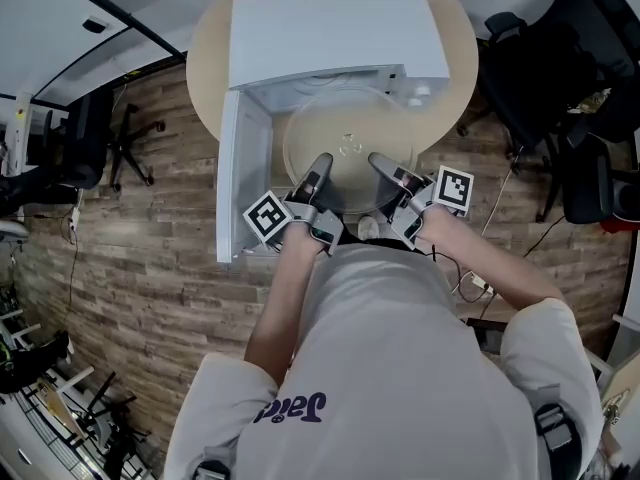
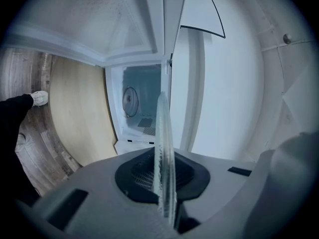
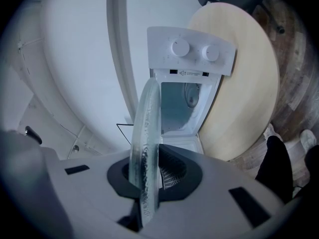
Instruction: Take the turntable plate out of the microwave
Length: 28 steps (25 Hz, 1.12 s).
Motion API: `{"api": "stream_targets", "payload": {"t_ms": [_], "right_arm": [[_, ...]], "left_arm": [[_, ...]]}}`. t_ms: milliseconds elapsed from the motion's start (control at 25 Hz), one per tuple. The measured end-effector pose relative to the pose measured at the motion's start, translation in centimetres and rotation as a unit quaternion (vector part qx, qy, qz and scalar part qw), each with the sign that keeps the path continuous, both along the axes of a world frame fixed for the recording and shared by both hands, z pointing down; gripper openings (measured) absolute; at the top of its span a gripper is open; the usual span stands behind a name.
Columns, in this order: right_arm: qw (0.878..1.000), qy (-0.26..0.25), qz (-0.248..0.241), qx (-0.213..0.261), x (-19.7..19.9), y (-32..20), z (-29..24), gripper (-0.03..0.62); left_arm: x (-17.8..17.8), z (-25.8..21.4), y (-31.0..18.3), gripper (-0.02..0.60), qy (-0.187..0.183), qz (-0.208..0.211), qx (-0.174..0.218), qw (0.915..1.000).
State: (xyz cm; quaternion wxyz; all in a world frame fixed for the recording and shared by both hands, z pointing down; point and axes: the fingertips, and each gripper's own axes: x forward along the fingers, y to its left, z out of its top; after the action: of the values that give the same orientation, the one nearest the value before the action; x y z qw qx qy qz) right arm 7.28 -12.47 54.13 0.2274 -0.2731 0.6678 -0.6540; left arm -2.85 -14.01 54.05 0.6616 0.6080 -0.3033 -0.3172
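The clear glass turntable plate (image 1: 345, 143) hangs level in front of the open white microwave (image 1: 330, 28), outside its cavity. My left gripper (image 1: 318, 168) is shut on the plate's near rim at the left, and my right gripper (image 1: 385, 168) is shut on it at the right. In the left gripper view the plate (image 2: 163, 148) shows edge-on, pinched between the dark pads of the left gripper (image 2: 164, 183), with the empty cavity (image 2: 142, 108) beyond. The right gripper view has the plate's rim (image 3: 145, 148) clamped in the right gripper (image 3: 147, 183), below the microwave's two knobs (image 3: 192, 51).
The microwave stands on a round wooden table (image 1: 205, 58), its door (image 1: 243, 178) swung open to the left. Black office chairs (image 1: 570, 78) stand at the right and another (image 1: 90, 138) at the left on the plank floor. A cable (image 1: 480, 288) lies by my right side.
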Motion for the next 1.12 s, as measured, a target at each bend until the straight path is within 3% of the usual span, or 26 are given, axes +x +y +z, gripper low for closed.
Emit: {"api": "stream_targets", "payload": {"t_ms": [320,440,1120], "right_arm": [[0.999,0.023,-0.017,0.014,-0.2,0.1,-1.5,0.032],[0.999,0.015,-0.023,0.019,-0.6,0.0,-2.4,0.032],[0.999,0.012,-0.042,0.023,-1.2,0.7,-4.7,0.032]], "left_arm": [[-0.6,-1.8,0.1,0.034,-0.014,0.011,-0.005,0.9998],[-0.6,-2.6,-0.2,0.034,-0.007,0.012,0.01,0.9998],[-0.9,-4.5,0.5,0.034,0.007,0.011,0.018,0.9998]]}}
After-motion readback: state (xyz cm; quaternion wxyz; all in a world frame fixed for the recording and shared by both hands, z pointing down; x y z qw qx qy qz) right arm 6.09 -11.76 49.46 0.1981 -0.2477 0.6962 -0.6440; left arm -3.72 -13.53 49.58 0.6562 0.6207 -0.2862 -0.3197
